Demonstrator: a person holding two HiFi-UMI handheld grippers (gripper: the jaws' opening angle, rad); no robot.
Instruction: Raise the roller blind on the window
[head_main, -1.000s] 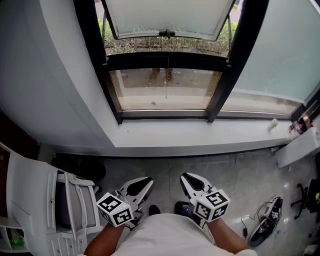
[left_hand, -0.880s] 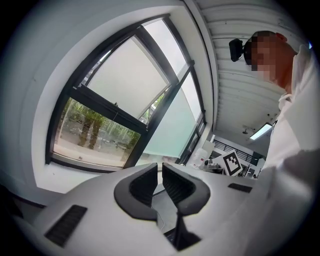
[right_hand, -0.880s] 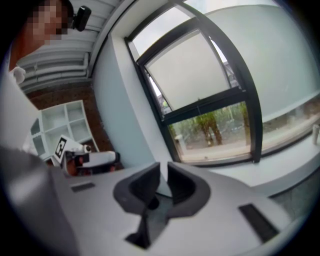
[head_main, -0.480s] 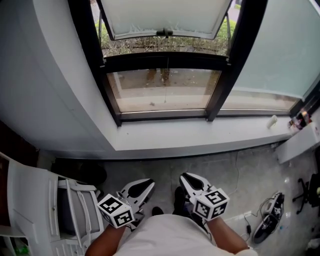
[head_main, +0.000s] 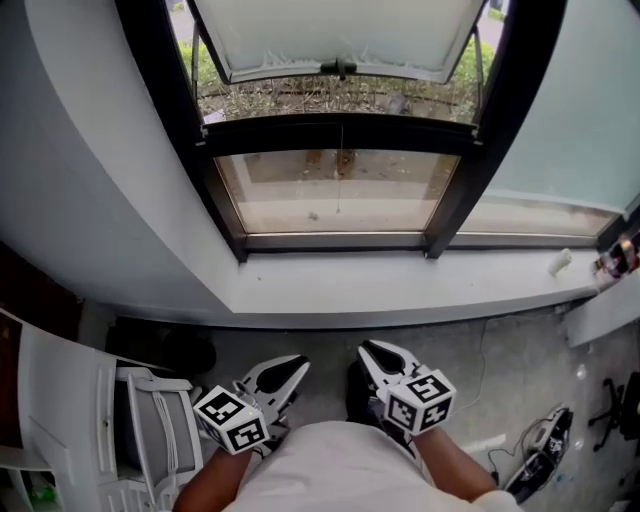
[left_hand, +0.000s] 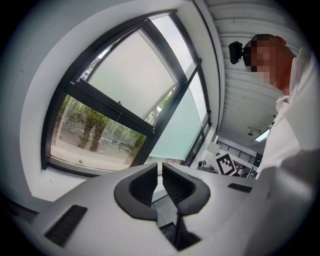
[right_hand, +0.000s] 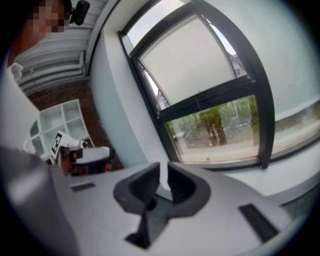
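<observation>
A pale green roller blind (head_main: 575, 110) hangs down over the right window pane and shows again in the left gripper view (left_hand: 177, 135). The black-framed middle window (head_main: 340, 135) has a pale upper panel (head_main: 330, 30) with a dark handle (head_main: 340, 68); a thin cord (head_main: 340, 175) hangs below it. Both grippers are low by the person's body, far from the window. My left gripper (head_main: 288, 368) (left_hand: 160, 172) is shut and empty. The jaws of my right gripper (head_main: 378, 355) (right_hand: 163, 175) stand slightly apart, with nothing between them.
A white sill (head_main: 400, 285) runs under the window. A white shelf unit (head_main: 130, 430) stands at the lower left. Cables and dark gear (head_main: 540, 455) lie on the grey floor at the right. A small white object (head_main: 560, 263) rests on the sill's right end.
The head view has shifted, so the window and sill sit slightly lower and further right in the picture. Both grippers stay in nearly the same place by the body.
</observation>
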